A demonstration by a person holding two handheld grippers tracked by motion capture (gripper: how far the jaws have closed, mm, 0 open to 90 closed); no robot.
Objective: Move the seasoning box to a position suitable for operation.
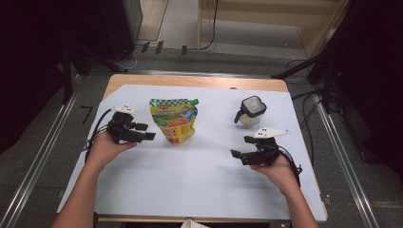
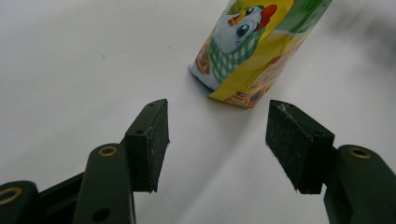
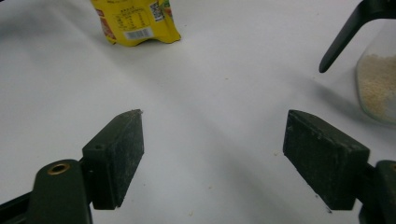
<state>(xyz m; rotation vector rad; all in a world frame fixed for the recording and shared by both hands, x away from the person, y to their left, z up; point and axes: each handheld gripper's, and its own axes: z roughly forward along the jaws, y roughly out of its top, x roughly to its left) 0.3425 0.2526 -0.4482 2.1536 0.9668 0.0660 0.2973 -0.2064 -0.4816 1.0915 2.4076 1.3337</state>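
A yellow and green printed pouch (image 1: 174, 119) with a green spout stands on the white table cover, left of centre. My left gripper (image 1: 144, 131) sits just left of the pouch, pointing at it, open with nothing between its jaws. In the left gripper view the pouch (image 2: 252, 51) stands a little beyond the open left gripper (image 2: 217, 140). A clear jar (image 1: 251, 111) with a black handle and pale grains inside stands at the right rear. My right gripper (image 1: 239, 153) rests in front of the jar, open and empty. The right gripper view shows the open right gripper (image 3: 212, 158), the jar (image 3: 378, 84) at right and the pouch (image 3: 135, 18) far off.
The white cover (image 1: 199, 166) spreads over a wooden table (image 1: 190, 80). Metal rails (image 1: 38, 156) run along both sides of the table. Cables lie on the floor behind and to the right.
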